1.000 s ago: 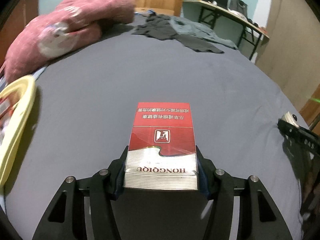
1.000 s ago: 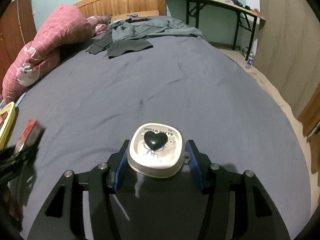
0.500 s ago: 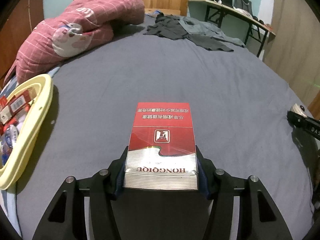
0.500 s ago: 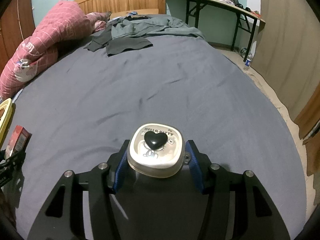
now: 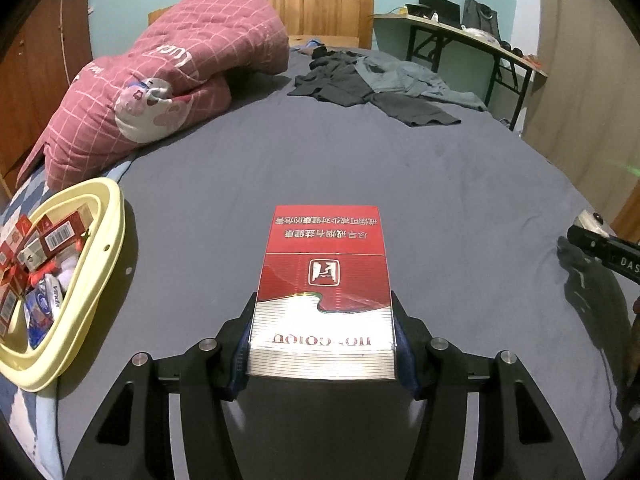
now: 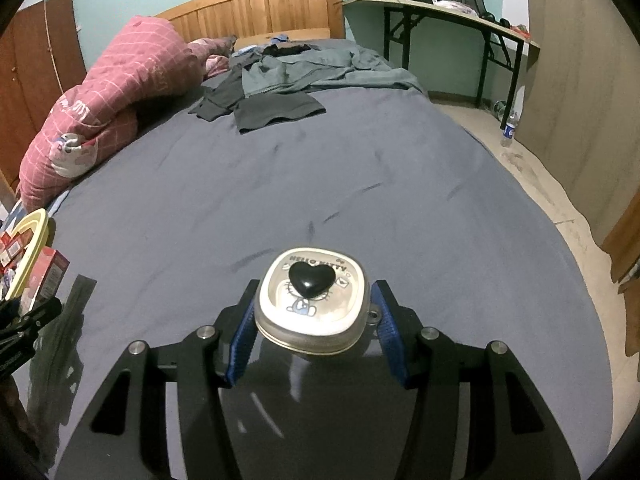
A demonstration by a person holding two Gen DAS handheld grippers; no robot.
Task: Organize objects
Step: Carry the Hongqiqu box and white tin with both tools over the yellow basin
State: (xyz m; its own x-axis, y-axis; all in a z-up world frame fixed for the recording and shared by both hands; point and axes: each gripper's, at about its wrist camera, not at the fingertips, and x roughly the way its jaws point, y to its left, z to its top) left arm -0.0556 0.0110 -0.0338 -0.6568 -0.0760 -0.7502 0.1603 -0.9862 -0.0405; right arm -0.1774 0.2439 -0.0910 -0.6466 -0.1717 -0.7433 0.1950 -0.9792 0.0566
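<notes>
Red and white, the cigarette pack (image 5: 323, 292) sits low in the centre of the left wrist frame, clamped at its near end between the two pads of the left gripper (image 5: 323, 354); the jaws are drawn in tight on its sides and the pack juts forward over the grey bedsheet (image 5: 320, 168). At lower left of that frame we see the yellow basket (image 5: 105, 264), well apart from the pack and holding several red packs and packets. The pink quilt (image 5: 168, 84) fills the upper left, dark clothes (image 5: 372, 88) the upper centre. At the right edge the right gripper's tip shows (image 5: 600, 240).

In the right wrist frame, the right gripper (image 6: 311, 316) is closed on a rounded white case (image 6: 311, 300) with a black heart on its lid, low in the centre. At the far left edge we see the basket rim (image 6: 34, 248), the pack and the dark tip of the left gripper.

Compared with one second ago, the basket has come far more fully into the left wrist frame, its contents now visible, and the quilt sits nearer the frame's centre. Both grips are unchanged; the right wrist frame has barely shifted.
</notes>
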